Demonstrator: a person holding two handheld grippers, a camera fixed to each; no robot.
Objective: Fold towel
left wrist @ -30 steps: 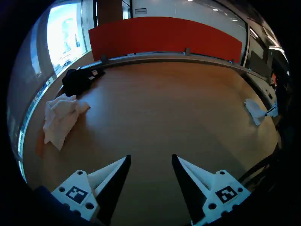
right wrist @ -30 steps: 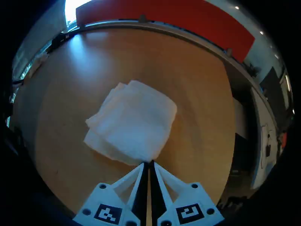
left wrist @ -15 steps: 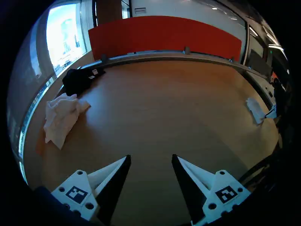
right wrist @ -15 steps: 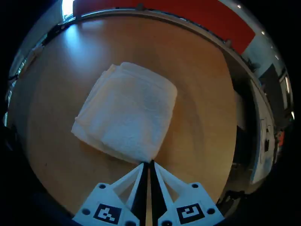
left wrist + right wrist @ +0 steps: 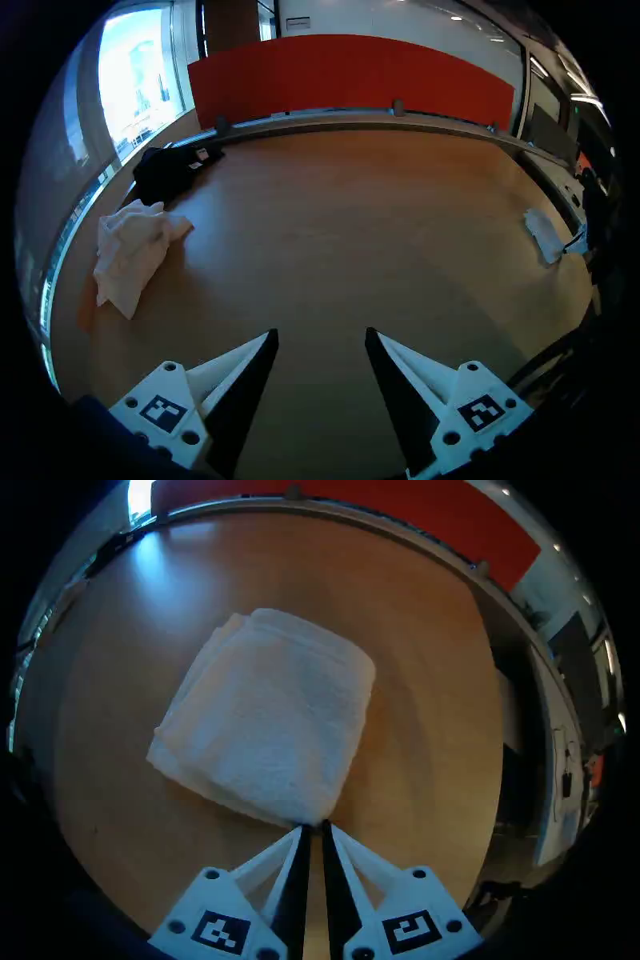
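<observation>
Towel (image 5: 544, 234) lies far off at the right edge of the table (image 5: 344, 216) in the left gripper view. My left gripper (image 5: 320, 333) holds its jaws wide over bare wood, with a crumpled cloth (image 5: 128, 252) at the left. In the right gripper view the towel (image 5: 268, 720) lies folded flat. My right gripper (image 5: 314, 830) sits at its near corner, jaws narrowed to a slit; whether they pinch it I cannot tell.

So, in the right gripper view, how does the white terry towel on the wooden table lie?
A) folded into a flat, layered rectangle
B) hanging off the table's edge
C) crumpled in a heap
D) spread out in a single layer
A: the white terry towel lies flat on the wooden table as a neat rectangle, with stacked layers showing along its left edge.
</observation>
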